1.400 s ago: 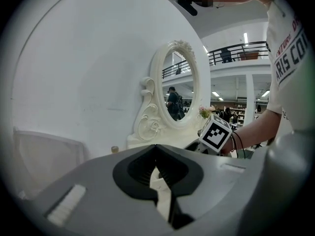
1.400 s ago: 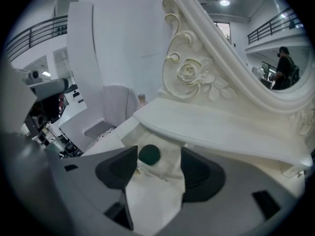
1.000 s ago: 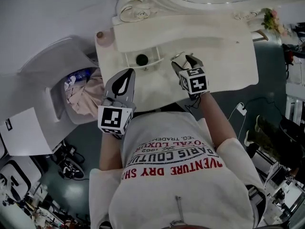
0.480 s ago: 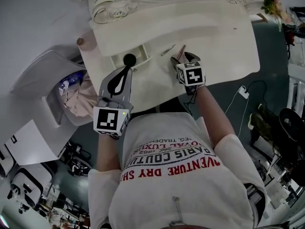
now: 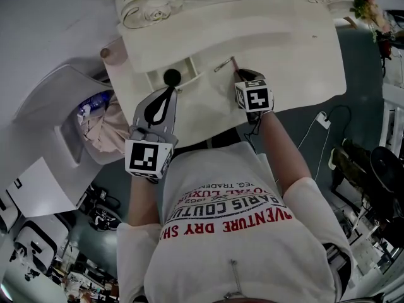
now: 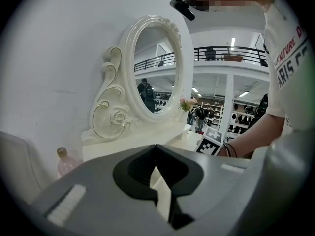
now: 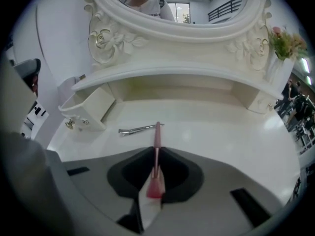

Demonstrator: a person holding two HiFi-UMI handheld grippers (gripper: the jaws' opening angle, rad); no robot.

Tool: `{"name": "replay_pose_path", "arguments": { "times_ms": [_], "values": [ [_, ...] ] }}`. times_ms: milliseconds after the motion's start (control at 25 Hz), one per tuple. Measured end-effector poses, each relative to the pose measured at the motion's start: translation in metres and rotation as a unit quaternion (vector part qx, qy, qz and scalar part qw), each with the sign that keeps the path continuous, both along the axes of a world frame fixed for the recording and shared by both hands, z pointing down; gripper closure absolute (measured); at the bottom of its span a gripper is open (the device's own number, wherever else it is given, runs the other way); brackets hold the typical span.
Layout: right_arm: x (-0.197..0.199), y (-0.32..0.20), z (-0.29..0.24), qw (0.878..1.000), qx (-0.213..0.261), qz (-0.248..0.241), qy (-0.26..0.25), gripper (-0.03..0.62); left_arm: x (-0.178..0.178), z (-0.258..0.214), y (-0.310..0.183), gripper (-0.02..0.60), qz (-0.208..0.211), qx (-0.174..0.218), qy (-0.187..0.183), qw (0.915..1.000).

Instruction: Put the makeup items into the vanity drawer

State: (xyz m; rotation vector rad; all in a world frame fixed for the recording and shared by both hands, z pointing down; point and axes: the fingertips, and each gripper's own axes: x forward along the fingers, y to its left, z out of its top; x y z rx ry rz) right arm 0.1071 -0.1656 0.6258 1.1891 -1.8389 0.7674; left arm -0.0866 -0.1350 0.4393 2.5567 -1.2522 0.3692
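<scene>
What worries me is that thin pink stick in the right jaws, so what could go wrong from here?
The right gripper's jaws have just been closing on the pink stick, pinching it near one end; the long free end could swivel or slip when lifted. Its tip seems to touch the silver tool, which may get dragged along. The open drawer already holds a black round item, so the stick could catch its rim.

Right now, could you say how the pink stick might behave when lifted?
The right gripper has just closed on the pink stick. Thin and straight, likely stiff and light. So slim, it may pivot when lifted; its tip is by the silver tool and might nudge it.
</scene>
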Motion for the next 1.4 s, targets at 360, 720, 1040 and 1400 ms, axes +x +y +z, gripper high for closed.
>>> {"name": "replay_pose_path", "arguments": {
  "times_ms": [360,720,1040,1400],
  "values": [
    [0.001,0.003,-0.031,0.999,0.033,-0.016,-0.001,0.542,-0.004,-0.019,0.005,0.571,-0.014,0.025,-0.003,0.9996],
    [-0.044,-0.019,-0.093,0.989,0.11,-0.08,-0.053,0.542,-0.02,-0.045,0.02,0.571,-0.055,0.058,-0.007,0.9968],
    [-0.116,-0.015,-0.118,0.966,0.123,-0.203,-0.101,0.542,-0.054,-0.057,0.033,0.571,-0.12,0.076,-0.013,0.9897],
    [-0.199,0.002,-0.115,0.914,0.116,-0.373,-0.107,0.542,-0.099,-0.052,0.061,0.571,-0.217,0.065,-0.021,0.9737]
  ]
}}
